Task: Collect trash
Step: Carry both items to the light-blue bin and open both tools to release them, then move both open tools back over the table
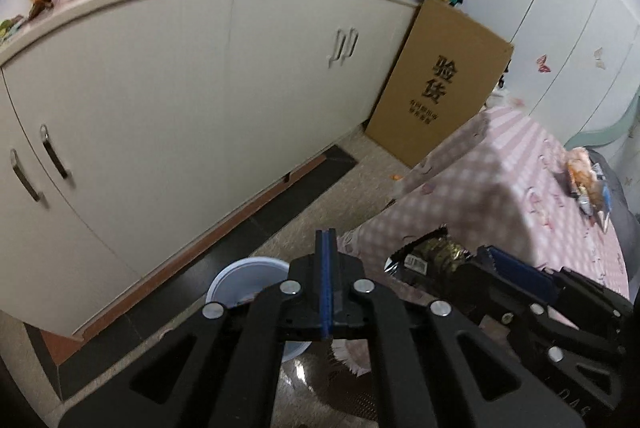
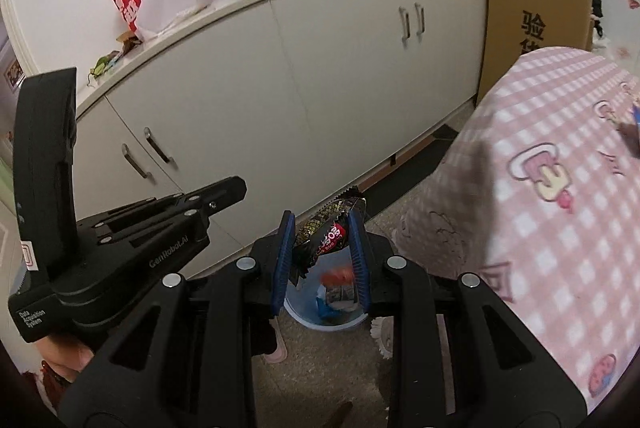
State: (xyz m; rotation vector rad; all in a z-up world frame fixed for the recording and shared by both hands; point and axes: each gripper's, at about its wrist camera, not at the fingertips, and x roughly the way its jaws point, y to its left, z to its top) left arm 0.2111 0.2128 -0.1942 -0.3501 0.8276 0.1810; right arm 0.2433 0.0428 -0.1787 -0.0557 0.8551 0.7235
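My right gripper [image 2: 320, 252] sits nearest in its own view, its blue pads a wrapper's width apart and closed on a black snack wrapper [image 2: 326, 234] that lies crosswise between them. My left gripper [image 1: 326, 284] has its pads pressed flat together with nothing between them; it hangs just to the left of the right one, low over the floor.

Directly below the wrapper stands the bin [image 2: 326, 322], a pale blue tub on the floor between the foot of the bed [image 2: 540, 187] and the cupboard [image 2: 280, 87]. It already holds scraps — something red, something blue, a dark foil piece — though I cannot tell exactly what each is. From the left wrist only the bin's white-blue rim shows past my fingers.

I judge this to be the drop step: the wrapper is carried and lined up over the mouth. Next I need only spread the right fingers — perhaps lowering a touch first, since a light wrapper could flutter past the rim.

Farther off, on the far side of the bed, more packets [image 1: 588, 183] lie waiting, likely the next pickup.
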